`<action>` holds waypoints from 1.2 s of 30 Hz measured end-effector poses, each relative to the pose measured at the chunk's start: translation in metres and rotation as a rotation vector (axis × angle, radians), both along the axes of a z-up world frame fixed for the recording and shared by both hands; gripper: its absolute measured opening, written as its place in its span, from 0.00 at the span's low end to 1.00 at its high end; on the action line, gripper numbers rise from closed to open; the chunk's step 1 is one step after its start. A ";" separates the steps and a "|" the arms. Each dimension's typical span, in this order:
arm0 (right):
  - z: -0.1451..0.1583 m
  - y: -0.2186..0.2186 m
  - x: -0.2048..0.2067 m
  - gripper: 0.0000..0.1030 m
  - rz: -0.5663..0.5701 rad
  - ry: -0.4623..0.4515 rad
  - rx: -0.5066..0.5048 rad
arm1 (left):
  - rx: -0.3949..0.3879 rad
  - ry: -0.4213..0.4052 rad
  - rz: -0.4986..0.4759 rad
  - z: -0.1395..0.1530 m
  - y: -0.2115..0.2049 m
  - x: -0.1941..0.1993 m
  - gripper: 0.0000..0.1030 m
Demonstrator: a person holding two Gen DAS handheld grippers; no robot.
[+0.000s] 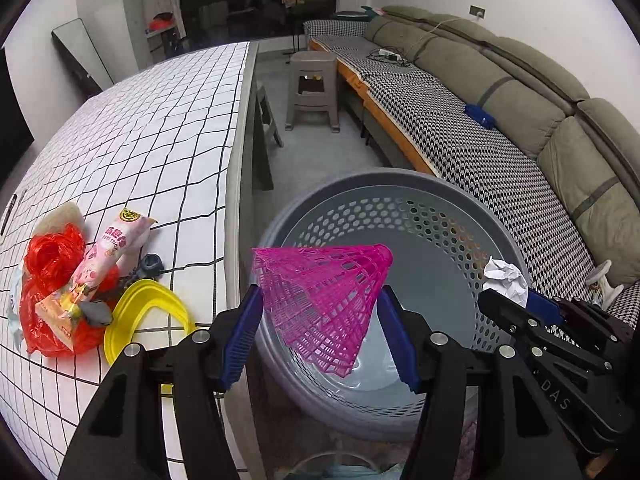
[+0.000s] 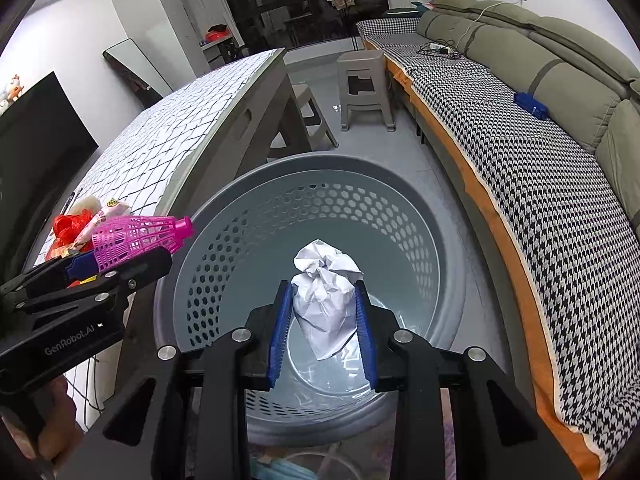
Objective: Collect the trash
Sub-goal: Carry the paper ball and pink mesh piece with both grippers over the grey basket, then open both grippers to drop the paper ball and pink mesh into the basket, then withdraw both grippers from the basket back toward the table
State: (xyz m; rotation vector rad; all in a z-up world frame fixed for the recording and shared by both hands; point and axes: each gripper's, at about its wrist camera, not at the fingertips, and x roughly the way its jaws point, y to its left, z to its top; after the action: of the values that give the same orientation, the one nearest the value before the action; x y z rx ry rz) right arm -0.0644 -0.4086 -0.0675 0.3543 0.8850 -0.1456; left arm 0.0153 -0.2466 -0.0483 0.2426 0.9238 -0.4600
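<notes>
My left gripper (image 1: 320, 294) is shut on a pink plastic shuttlecock (image 1: 324, 268), its blue pads pressing the mesh skirt from both sides. It hangs over the near left rim of a grey perforated basket (image 1: 400, 178). In the right wrist view my right gripper (image 2: 322, 286) is shut on a crumpled white paper ball (image 2: 324, 300), held above the basket's (image 2: 320, 160) open inside. The basket bottom looks bare. Each gripper shows in the other's view: the right one (image 1: 508, 294) with the paper (image 1: 506, 276), the left one (image 2: 128, 256) with the shuttlecock (image 2: 136, 240).
On the grid-cloth table (image 1: 160, 120) left of the basket lies a pile: a red plastic bag (image 1: 52, 256), a pink snack wrapper (image 1: 116, 244), a yellow plastic piece (image 1: 148, 304). A houndstooth-covered sofa (image 1: 460, 140) runs along the right. A grey stool (image 1: 312, 88) stands beyond.
</notes>
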 end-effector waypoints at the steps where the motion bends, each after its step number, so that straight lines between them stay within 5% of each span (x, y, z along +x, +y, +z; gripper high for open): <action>1: 0.000 0.000 0.000 0.30 0.002 0.001 0.001 | 0.003 0.000 0.001 -0.001 -0.001 0.000 0.59; 6: -0.002 -0.002 0.000 0.33 0.000 0.001 -0.002 | 0.010 0.004 0.000 -0.002 -0.003 -0.002 0.64; 11: 0.002 -0.006 -0.005 0.56 -0.022 -0.028 -0.010 | 0.004 0.005 0.013 0.000 -0.003 -0.001 0.70; 36: 0.014 0.000 -0.022 0.65 -0.045 -0.059 -0.021 | -0.055 -0.037 0.035 0.018 0.014 -0.011 0.87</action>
State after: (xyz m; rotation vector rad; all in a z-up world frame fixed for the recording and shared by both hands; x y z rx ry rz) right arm -0.0867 -0.4085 -0.0533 0.3573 0.8173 -0.1848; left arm 0.0041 -0.2326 -0.0306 0.1840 0.8766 -0.4467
